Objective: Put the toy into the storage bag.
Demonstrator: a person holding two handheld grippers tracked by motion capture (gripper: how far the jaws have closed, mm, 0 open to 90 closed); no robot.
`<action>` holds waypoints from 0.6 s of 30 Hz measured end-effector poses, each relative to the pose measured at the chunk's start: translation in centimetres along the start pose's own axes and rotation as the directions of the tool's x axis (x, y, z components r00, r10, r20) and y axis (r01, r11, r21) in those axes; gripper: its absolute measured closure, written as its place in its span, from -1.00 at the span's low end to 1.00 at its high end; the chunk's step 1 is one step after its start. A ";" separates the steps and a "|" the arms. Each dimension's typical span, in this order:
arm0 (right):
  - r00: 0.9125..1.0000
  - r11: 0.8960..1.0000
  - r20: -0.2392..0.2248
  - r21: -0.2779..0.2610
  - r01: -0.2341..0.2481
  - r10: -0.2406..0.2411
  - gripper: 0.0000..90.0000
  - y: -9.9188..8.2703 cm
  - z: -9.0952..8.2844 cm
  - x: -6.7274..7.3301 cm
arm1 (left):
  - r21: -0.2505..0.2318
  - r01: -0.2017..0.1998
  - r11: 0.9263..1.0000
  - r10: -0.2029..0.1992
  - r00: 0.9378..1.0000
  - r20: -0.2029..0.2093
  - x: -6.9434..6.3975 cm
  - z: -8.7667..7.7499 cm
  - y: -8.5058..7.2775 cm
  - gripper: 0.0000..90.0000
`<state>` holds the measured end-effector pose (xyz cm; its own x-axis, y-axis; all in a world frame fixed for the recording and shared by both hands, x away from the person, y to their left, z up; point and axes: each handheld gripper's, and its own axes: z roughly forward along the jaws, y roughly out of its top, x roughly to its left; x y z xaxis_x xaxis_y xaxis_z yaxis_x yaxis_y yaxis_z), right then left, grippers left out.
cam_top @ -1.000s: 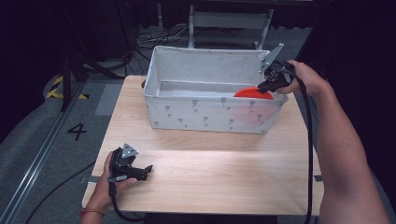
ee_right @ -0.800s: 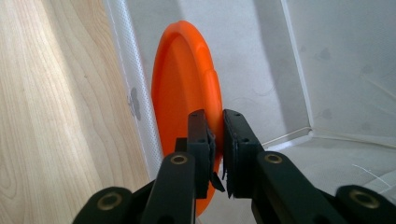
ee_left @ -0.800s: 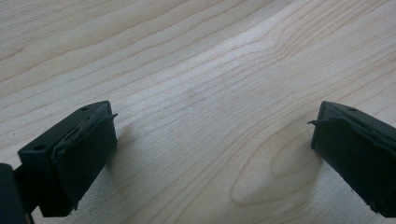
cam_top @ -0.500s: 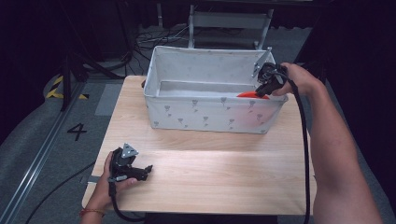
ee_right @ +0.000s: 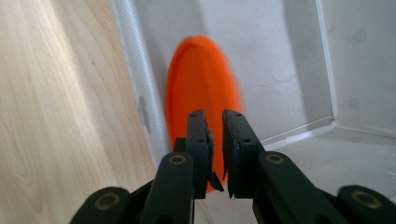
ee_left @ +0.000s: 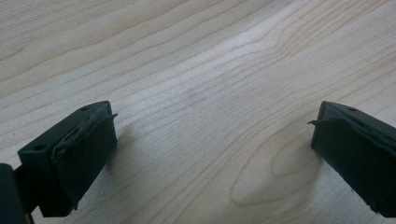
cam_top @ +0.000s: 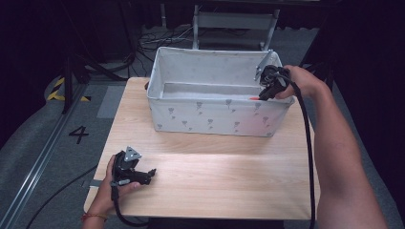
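Orange disc point(ee_right: 201, 98) dropping edge-on inside fabric bin point(cam_top: 210, 114), right gripper point(ee_right: 214, 154) jaws nearly shut, seemingly just released; left gripper point(ee_left: 210, 154) wide open, empty, parked on table point(cam_top: 215, 176).

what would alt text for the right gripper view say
The right hand-held gripper reaches into a white fabric bin, jaws almost closed with a narrow gap between them. An orange disc stands on edge just beyond the jaws against the bin wall, blurred. The wooden table shows outside the bin.
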<state>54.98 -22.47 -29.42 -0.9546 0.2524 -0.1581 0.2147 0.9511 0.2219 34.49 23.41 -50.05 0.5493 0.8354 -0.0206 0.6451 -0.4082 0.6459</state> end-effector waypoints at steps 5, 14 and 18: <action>0.999 0.999 0.049 -0.041 -0.015 0.017 0.53 -0.1 -0.4 0.2 | 0.002 0.002 1.000 -0.002 1.000 -0.001 0.0 0.0 0.0 -0.99; 0.967 0.970 0.172 -0.185 -0.158 0.190 -0.09 -0.9 -1.5 0.9 | 0.007 0.006 1.000 -0.006 1.000 -0.001 -0.1 -0.1 0.0 -0.99; 0.946 0.947 0.212 -0.261 -0.187 0.245 -0.36 -1.6 -2.2 1.9 | 0.007 0.007 1.000 -0.007 1.000 -0.001 -0.1 -0.1 0.0 -0.99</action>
<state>52.35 -23.95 -27.93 -0.8066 0.5099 -0.2992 0.3280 0.8070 0.4910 34.38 23.39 -50.01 0.5442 0.8386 -0.0239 0.6522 -0.4050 0.6407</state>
